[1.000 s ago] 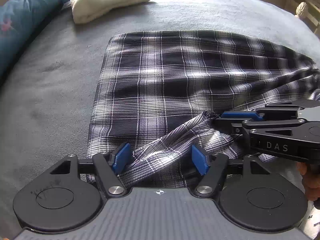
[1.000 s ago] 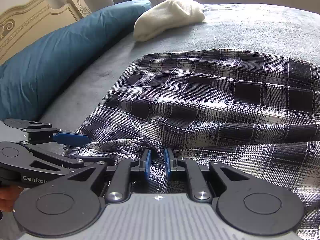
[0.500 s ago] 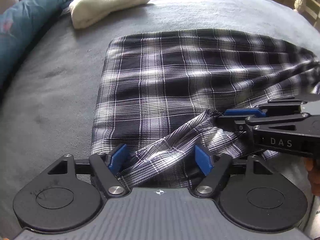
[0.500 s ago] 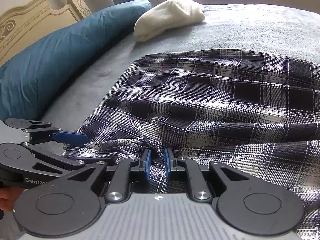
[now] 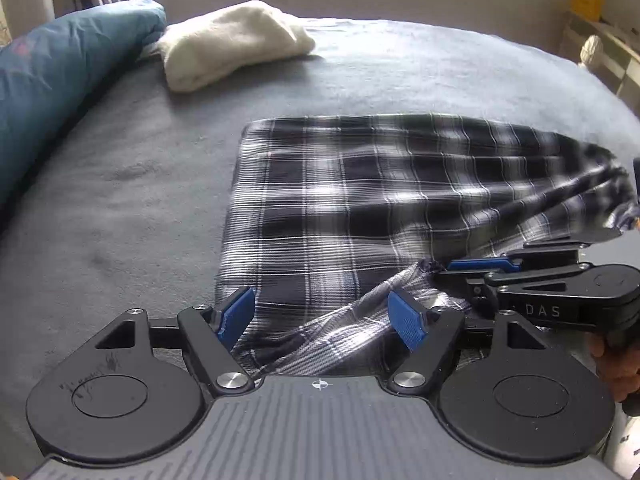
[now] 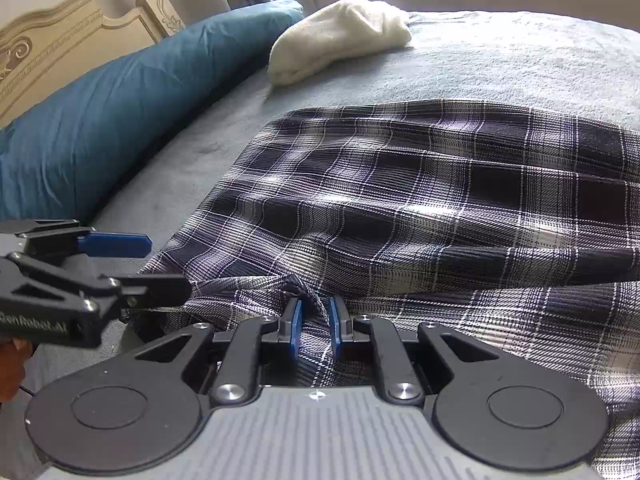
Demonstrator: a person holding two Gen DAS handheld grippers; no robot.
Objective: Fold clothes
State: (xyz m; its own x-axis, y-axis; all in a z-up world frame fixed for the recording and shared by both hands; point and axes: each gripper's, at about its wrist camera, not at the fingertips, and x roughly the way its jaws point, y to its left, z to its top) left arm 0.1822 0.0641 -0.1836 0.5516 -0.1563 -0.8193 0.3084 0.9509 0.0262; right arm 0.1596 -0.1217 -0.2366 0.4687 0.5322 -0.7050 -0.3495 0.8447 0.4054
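We see plaid garment (image 5: 400,200) spread flat on grey bed (image 5: 120,208), far edge straight, near edge bunched into ridge. Right claw (image 6: 314,330) pinches that ridge, blue pads nearly together, cloth between; we judge grip meant for lifting near edge over. Left claw (image 5: 322,316) wide open, pads either side of the near ridge, cloth between them unclamped, likely lined up for second hold. Blue pillow (image 6: 120,120) and cream towel (image 6: 340,36) far left, well apart.
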